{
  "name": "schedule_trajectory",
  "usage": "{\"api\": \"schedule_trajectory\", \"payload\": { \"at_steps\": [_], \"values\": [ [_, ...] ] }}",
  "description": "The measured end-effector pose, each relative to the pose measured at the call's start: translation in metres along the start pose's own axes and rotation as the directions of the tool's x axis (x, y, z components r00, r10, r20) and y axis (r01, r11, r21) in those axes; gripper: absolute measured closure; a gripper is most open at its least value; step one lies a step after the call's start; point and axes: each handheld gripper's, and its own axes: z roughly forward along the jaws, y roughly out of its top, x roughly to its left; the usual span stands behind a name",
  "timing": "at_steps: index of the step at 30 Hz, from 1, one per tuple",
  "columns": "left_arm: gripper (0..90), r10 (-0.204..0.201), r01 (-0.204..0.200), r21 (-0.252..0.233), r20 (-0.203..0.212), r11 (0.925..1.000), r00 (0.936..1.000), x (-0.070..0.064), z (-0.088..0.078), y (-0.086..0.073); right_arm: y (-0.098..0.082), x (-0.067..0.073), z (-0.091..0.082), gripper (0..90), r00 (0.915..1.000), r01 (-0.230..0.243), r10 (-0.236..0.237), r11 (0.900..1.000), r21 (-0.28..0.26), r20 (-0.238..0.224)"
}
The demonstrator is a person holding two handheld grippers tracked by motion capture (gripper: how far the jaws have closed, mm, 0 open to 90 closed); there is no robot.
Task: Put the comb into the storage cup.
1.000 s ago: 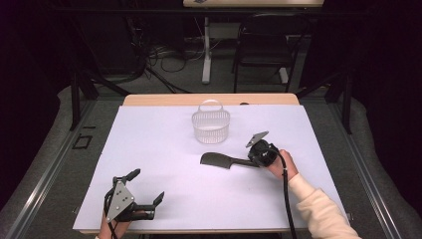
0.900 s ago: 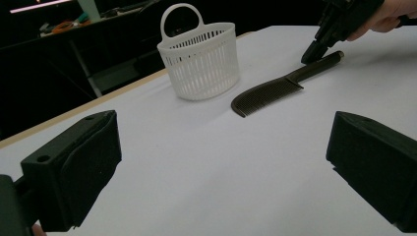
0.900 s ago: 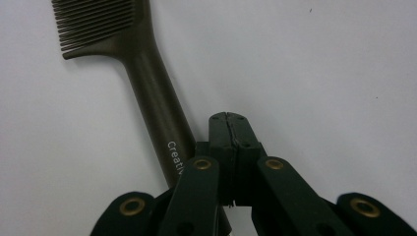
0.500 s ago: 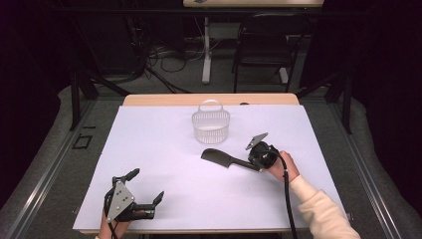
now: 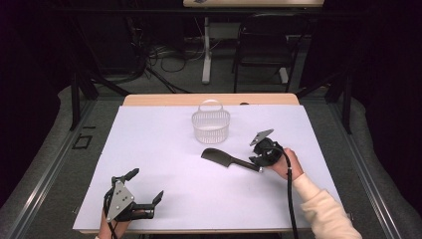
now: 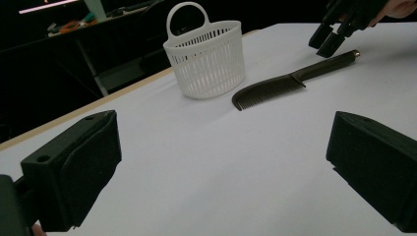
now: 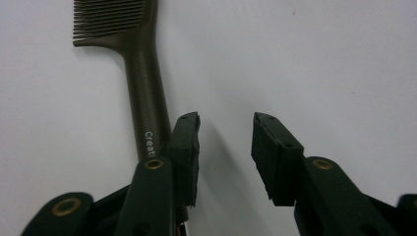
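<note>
Comb: dark, one piece, lying flat on the white bench right of centre. Toothed end points toward the middle of the bench, handle toward the person's right hand. In the left claw view the comb lies just beside the basket, apart from it. In the right claw view its handle runs up the left side, outside the gap, close against the outer face of the left jaw; contact cannot be told.

Right claw: at the handle end of the comb, jaws have just been opening. Now parted to a moderate gap, bare bench between the pads. Nothing held.

Left claw: near the front left corner of the bench, well apart from the comb. Jaws spread wide, nothing between them.

Basket: white plastic, slotted wall, hoop handle, upright, toward the far side of the bench, behind the comb's toothed end.
</note>
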Motion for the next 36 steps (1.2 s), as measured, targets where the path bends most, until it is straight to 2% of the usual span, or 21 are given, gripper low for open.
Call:
{"api": "schedule_trajectory", "payload": {
  "at_steps": [5, 7, 14, 18, 22, 23, 26, 28, 30, 36],
  "values": [
    [0.1, 0.001, -0.001, -0.003, -0.002, 1.0000, 1.0000, 0.000, 0.000, 0.000, 0.000, -0.005, -0.008, 48.0, 0.9999, -0.014, 0.014, 1.000, -0.019, 0.004],
    [0.1, 0.004, -0.004, -0.001, 0.000, 1.0000, 1.0000, 0.000, 0.000, 0.000, 0.000, -0.007, -0.012, 40.1, 0.9997, -0.020, 0.021, 0.999, -0.032, 0.013],
    [0.1, 0.006, -0.006, 0.002, 0.000, 1.0000, 1.0000, 0.000, 0.000, 0.000, 0.003, -0.007, -0.016, 25.6, 0.9999, -0.010, 0.011, 1.000, -0.021, 0.009],
    [0.1, 0.004, -0.004, 0.004, 0.000, 1.0000, 1.0000, 0.000, 0.000, 0.000, 0.005, -0.005, -0.018, 22.9, 1.0000, 0.010, -0.010, 1.000, -0.008, -0.001],
    [0.1, 0.004, -0.004, 0.008, -0.008, 1.0000, 1.0000, 0.000, 0.000, 0.000, 0.007, -0.002, -0.023, 15.7, 0.9991, 0.035, -0.035, 0.999, 0.001, -0.024],
    [0.1, 0.006, -0.006, 0.008, -0.007, 0.9999, 1.0000, 0.000, 0.000, 0.000, 0.007, 0.000, -0.023, 15.2, 0.9993, 0.030, -0.030, 1.000, -0.009, -0.023],
    [0.1, 0.007, -0.007, 0.007, -0.004, 1.0000, 1.0000, 0.000, 0.000, 0.000, 0.009, 0.001, -0.025, 13.8, 0.9983, 0.053, -0.053, 0.999, -0.007, -0.025],
    [0.1, 0.008, -0.008, 0.008, -0.004, 0.9999, 1.0000, 0.000, 0.001, 0.000, 0.009, 0.003, -0.025, 13.0, 0.9987, 0.044, -0.044, 0.999, -0.012, -0.024],
    [0.1, 0.007, -0.007, 0.008, -0.004, 0.9999, 1.0000, 0.000, 0.000, 0.000, 0.010, 0.003, -0.025, 9.4, 0.9980, 0.058, -0.059, 0.998, -0.013, -0.024],
    [0.1, 0.007, -0.007, 0.009, -0.006, 0.9999, 1.0000, 0.000, 0.000, 0.000, 0.012, 0.006, -0.026, 2.9, 0.9976, 0.059, -0.059, 0.998, -0.003, -0.036]
  ]
}}
